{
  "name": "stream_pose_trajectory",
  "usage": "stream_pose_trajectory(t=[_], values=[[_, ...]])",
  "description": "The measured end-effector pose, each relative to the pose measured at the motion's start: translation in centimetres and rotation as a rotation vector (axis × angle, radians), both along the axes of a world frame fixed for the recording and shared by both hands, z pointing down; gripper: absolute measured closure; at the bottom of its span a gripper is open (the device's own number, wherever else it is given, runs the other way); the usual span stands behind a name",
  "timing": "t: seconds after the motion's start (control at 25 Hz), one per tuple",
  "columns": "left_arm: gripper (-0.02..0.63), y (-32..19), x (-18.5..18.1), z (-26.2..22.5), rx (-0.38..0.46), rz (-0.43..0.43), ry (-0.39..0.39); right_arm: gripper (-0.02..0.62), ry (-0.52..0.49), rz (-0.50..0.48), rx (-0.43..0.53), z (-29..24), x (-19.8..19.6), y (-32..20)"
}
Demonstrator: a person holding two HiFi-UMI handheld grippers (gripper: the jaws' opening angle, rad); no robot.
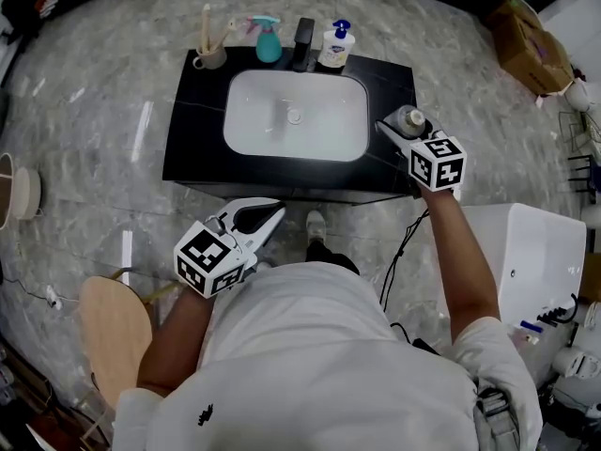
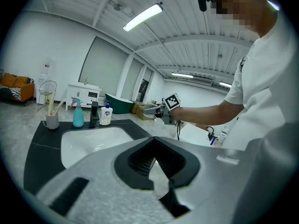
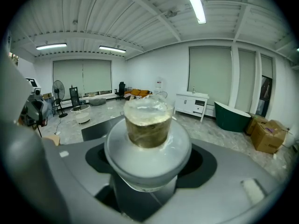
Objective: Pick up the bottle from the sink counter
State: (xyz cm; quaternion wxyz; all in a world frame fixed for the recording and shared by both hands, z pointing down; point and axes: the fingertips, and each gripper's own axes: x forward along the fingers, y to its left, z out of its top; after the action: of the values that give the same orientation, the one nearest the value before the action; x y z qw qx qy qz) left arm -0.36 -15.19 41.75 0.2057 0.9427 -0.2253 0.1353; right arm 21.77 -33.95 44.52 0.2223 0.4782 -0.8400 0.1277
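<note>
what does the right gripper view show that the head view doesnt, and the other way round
Only the right gripper view: the bottle from close up, its clear cap over a brownish neck, the jaws closed on its body; also a ceiling light, a white cabinet and a dark green tub.
Only the head view: the white sink basin, teal spray bottle, soap dispenser, cup and the left gripper.
Both: the bottle held in the right gripper, and part of the black counter.

Cup [image 1: 209, 58], spray bottle [image 1: 269, 43], tap [image 1: 302, 43] and pump bottle [image 1: 335, 47] stood behind the basin [image 1: 263, 111], left to right; bottle [image 1: 410, 119] in right gripper [image 1: 399, 128] over counter's [image 1: 197, 130] right end.
</note>
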Motion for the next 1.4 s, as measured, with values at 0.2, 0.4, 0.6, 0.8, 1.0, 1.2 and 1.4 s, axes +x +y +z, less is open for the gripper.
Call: stream_pose_trajectory(t=[0.2, 0.4, 0.6, 0.8, 1.0, 1.2, 1.4], values=[[0.601, 3.2, -2.2, 0.0, -0.007, -0.004, 0.023, 0.245, -0.009, -0.023, 0.007, -1.8, -2.7, 4.2], [0.601, 6.2, -3.9, 0.2, -0.014, -0.016, 0.033, 0.245, -0.023, -0.048, 0.010, -3.2, -5.0, 8.2], [0.601, 8.6, -4.9, 0.5, -0.013, -0.016, 0.032, 0.245, -0.027, -0.079, 0.010, -4.2, -6.9, 11.7], [0.601, 10.1, -5.6, 0.7, -0.008, -0.013, 0.032, 0.245, -0.031, -0.100, 0.020, -5.1, -8.2, 14.2], [0.601, 11.1, -5.8, 0.7, -0.004, -0.005, 0.039, 0.245, -0.036, -0.114, 0.026, -5.8, -9.2, 16.0], [0.601, 11.7, -6.1, 0.6, 0.000, -0.011, 0.045, 0.245, -0.038, -0.137, 0.024, -6.2, -9.9, 17.3], [0.601, 12.0, -6.4, 0.6, 0.003, -0.017, 0.046, 0.245, -0.047, -0.144, 0.024, -6.5, -10.3, 18.1]])
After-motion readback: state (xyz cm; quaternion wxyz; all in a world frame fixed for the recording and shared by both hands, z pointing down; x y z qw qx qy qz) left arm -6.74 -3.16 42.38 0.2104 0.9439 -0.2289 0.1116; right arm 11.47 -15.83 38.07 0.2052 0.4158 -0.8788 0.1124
